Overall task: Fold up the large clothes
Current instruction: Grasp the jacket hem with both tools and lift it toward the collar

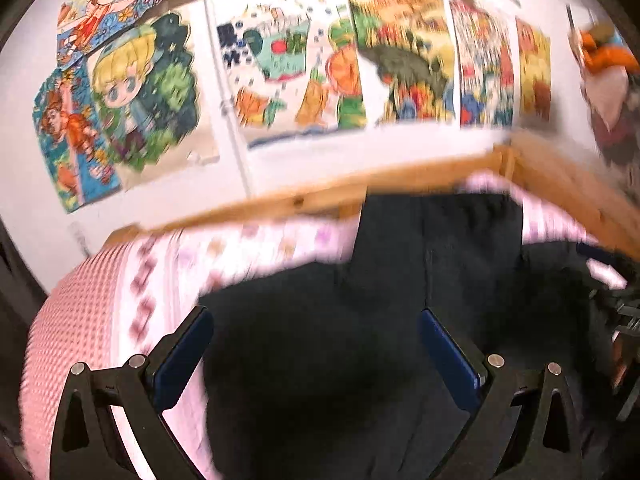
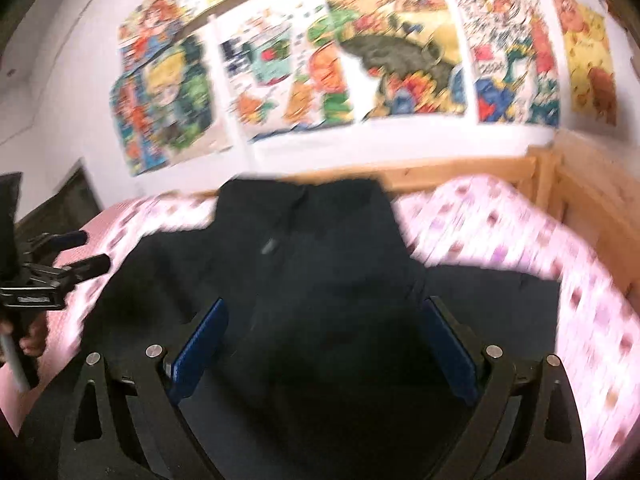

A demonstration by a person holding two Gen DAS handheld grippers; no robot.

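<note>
A large dark garment (image 1: 400, 300) lies spread on a bed with a pink patterned sheet (image 1: 248, 248). In the right wrist view the garment (image 2: 320, 260) shows a zip down its front and reaches to the far bed rail. My left gripper (image 1: 316, 320) is open and empty above the garment's left part, near its edge. My right gripper (image 2: 324, 320) is open and empty above the garment's middle. The left gripper also shows at the left edge of the right wrist view (image 2: 80, 252), open. Both views are motion-blurred.
A wooden bed frame (image 1: 320, 196) runs along the far side and the right side (image 2: 592, 200). Colourful drawings (image 1: 280, 64) cover the white wall behind. A pink textured blanket (image 1: 72, 320) hangs at the bed's left end. A dark door (image 2: 64, 204) is far left.
</note>
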